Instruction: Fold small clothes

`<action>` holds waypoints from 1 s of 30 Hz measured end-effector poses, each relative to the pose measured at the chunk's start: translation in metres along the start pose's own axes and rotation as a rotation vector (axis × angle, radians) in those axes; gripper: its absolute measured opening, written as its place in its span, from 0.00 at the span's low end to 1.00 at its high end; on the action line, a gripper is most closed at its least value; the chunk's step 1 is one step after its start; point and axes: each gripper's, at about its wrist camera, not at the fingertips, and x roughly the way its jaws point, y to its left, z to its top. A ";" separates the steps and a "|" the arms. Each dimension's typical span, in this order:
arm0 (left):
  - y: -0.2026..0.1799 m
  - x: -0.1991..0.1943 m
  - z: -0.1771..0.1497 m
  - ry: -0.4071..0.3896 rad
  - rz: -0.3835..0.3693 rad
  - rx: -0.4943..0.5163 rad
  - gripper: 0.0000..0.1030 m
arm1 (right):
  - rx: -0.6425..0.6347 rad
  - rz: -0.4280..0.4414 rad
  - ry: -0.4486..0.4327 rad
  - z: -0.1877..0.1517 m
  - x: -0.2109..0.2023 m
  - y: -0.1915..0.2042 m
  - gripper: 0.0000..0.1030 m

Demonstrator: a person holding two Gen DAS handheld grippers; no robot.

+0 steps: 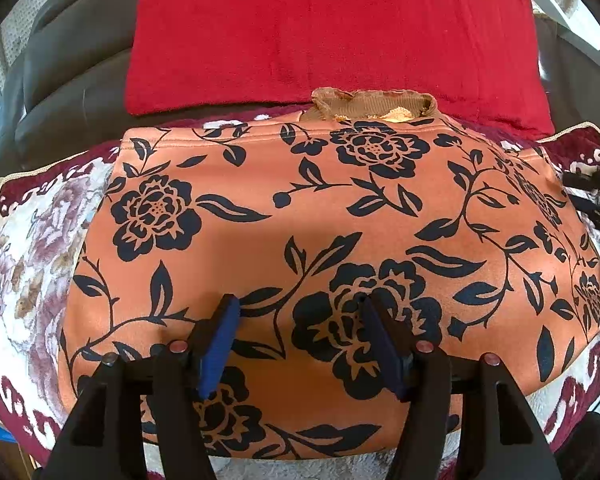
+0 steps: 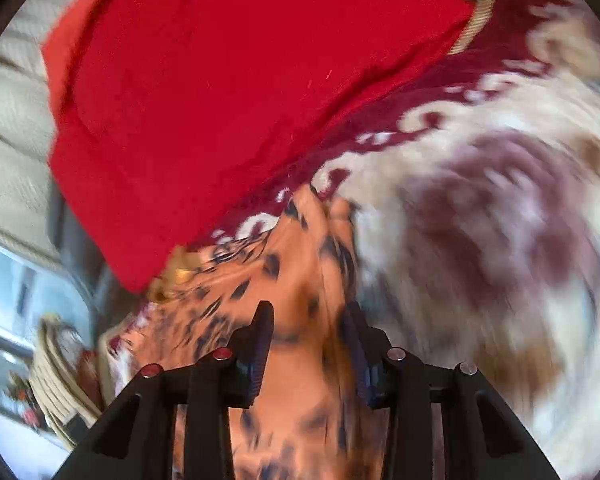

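Observation:
An orange garment with black flower print point(image 1: 320, 216) lies flat on a floral blanket, its brown ribbed collar point(image 1: 374, 104) at the far edge. My left gripper point(image 1: 296, 312) hovers over the garment's near part, jaws open, nothing between them. The right gripper shows at the right edge of the left wrist view point(image 1: 596, 196), at the garment's right side. In the blurred right wrist view my right gripper point(image 2: 308, 316) has a raised fold of the orange garment point(image 2: 300, 280) between its fingers; whether the jaws press it is unclear.
A red cloth point(image 1: 332, 28) lies folded behind the garment, also in the right wrist view point(image 2: 220, 92). The maroon and white floral blanket point(image 1: 32, 256) covers the surface. A grey sofa back point(image 1: 60, 80) stands at the far left.

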 end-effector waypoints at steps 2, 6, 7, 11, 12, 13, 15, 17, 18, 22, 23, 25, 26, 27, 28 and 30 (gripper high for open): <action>-0.002 0.001 0.001 0.002 0.010 0.006 0.63 | -0.023 -0.015 0.058 0.011 0.019 0.000 0.34; -0.001 0.002 0.002 0.003 -0.001 0.005 0.63 | -0.059 -0.112 -0.039 0.015 0.010 0.005 0.10; -0.002 0.002 0.002 0.002 0.000 0.008 0.64 | -0.018 -0.123 -0.054 0.016 0.011 -0.003 0.10; -0.001 0.001 0.001 0.001 0.004 0.015 0.63 | -0.019 -0.094 -0.094 0.007 -0.005 -0.004 0.12; -0.002 0.001 0.001 0.004 0.006 0.011 0.64 | -0.019 -0.113 -0.127 0.001 -0.018 0.000 0.12; -0.002 0.000 0.001 0.004 0.008 0.006 0.63 | -0.020 -0.121 -0.147 -0.005 -0.025 0.003 0.13; -0.002 -0.004 0.000 0.000 0.008 -0.005 0.63 | -0.036 -0.099 -0.199 -0.025 -0.046 0.017 0.26; -0.001 -0.009 -0.001 -0.003 0.006 -0.012 0.63 | -0.036 -0.047 -0.206 -0.048 -0.058 0.027 0.54; 0.000 -0.013 -0.001 -0.008 0.005 -0.018 0.63 | -0.033 -0.008 -0.218 -0.069 -0.067 0.033 0.76; 0.003 -0.024 -0.001 -0.025 0.000 -0.032 0.63 | -0.014 0.115 -0.212 -0.132 -0.079 0.041 0.78; 0.003 -0.026 -0.001 -0.027 -0.001 -0.033 0.63 | 0.014 0.143 -0.203 -0.150 -0.075 0.039 0.78; 0.003 -0.031 -0.002 -0.032 -0.007 -0.036 0.63 | 0.081 0.181 -0.168 -0.181 -0.064 0.032 0.78; 0.004 -0.034 -0.002 -0.035 -0.009 -0.036 0.63 | 0.135 0.196 -0.153 -0.197 -0.056 0.024 0.78; 0.004 -0.036 -0.003 -0.037 -0.010 -0.037 0.63 | 0.168 0.199 -0.147 -0.206 -0.052 0.019 0.78; 0.004 -0.037 -0.003 -0.038 -0.012 -0.037 0.63 | 0.201 0.204 -0.143 -0.211 -0.045 0.013 0.78; 0.003 -0.039 -0.003 -0.037 -0.015 -0.037 0.63 | 0.262 0.208 -0.146 -0.209 -0.037 0.002 0.77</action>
